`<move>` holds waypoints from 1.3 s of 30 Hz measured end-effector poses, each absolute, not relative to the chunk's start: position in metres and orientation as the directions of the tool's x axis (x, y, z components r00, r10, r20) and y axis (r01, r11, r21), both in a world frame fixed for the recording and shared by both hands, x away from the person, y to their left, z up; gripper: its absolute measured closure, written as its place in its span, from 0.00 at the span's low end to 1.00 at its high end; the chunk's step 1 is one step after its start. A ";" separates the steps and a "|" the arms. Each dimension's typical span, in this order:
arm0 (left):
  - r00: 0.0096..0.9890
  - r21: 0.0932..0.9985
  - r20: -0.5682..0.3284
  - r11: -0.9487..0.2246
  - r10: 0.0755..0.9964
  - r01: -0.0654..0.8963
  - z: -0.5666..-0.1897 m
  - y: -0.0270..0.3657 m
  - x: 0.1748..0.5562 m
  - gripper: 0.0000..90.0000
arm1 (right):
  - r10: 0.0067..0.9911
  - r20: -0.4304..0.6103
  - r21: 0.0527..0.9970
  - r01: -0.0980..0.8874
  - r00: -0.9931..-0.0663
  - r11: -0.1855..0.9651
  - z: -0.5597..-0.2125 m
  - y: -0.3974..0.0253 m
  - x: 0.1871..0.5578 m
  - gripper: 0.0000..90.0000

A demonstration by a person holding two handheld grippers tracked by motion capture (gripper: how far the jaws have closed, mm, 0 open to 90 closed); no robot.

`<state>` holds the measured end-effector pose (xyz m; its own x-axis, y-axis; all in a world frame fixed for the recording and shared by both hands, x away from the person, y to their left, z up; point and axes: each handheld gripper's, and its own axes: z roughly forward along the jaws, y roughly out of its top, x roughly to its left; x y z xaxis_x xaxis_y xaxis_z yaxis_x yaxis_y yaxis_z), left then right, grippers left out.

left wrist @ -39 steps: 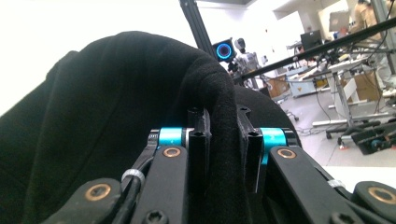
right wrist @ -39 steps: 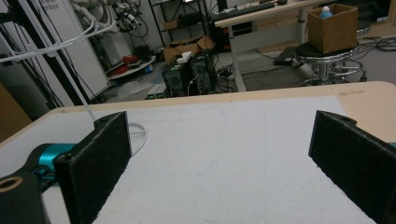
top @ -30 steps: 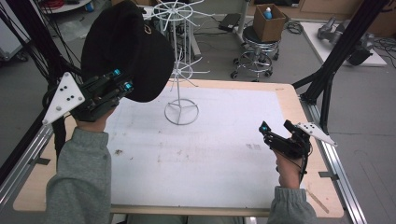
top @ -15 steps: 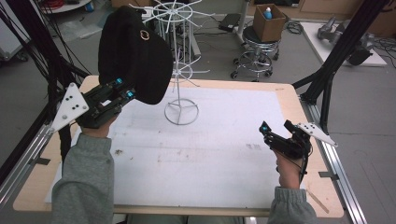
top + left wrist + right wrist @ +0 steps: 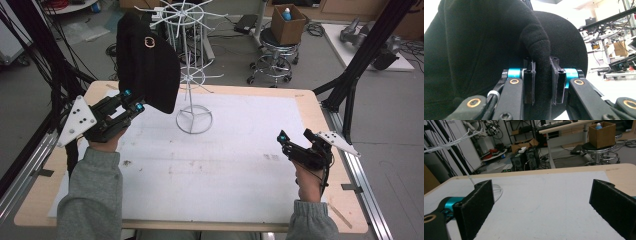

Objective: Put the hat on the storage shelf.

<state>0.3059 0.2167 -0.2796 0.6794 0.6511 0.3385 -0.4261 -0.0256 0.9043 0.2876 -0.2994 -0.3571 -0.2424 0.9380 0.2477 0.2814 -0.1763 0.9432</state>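
A black hat (image 5: 147, 65) with a small gold ring on it hangs raised above the table's back left. My left gripper (image 5: 132, 100) is shut on a fold of its rim. In the left gripper view the hat (image 5: 486, 42) covers most of the frame, and the fold sits pinched between the two pads of the left gripper (image 5: 544, 75). Just right of the hat stands a white wire rack (image 5: 192, 75) with spoke arms at two levels. My right gripper (image 5: 294, 136) hovers low over the table's right side, open. Nothing lies between the jaws of the right gripper (image 5: 541, 197).
A white mat (image 5: 225, 165) covers the wooden table. The rack's round base (image 5: 194, 120) rests on the mat at the back centre. Behind the table stand a stool with a cardboard box (image 5: 287, 22) and black frame struts (image 5: 360, 65) at the right.
My left gripper has carried the hat a little to the right, closer to the rack, and the hat now hangs more upright. The right gripper has stayed put.
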 end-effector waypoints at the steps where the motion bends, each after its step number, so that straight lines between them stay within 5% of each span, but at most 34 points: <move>1: 0.678 0.904 0.338 -0.026 0.653 -0.426 -0.280 0.217 0.306 0.85 | 0.938 0.249 0.943 0.283 -0.241 -0.177 -0.357 -0.299 0.288 0.05; 33: 0.636 0.898 0.358 -0.065 0.683 -0.435 -0.272 0.208 0.308 0.76 | 0.938 0.253 0.942 0.280 -0.235 -0.184 -0.357 -0.301 0.289 0.05; 39: 0.621 0.895 0.358 -0.067 0.698 -0.441 -0.273 0.207 0.306 0.67 | 0.938 0.255 0.941 0.285 -0.235 -0.184 -0.358 -0.301 0.289 0.05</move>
<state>0.3058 0.2069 -0.2731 0.6206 0.6977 0.3577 -0.4411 -0.0665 0.8950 0.2888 -0.3009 -0.3577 -0.2351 0.9380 0.2546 0.2854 -0.1838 0.9406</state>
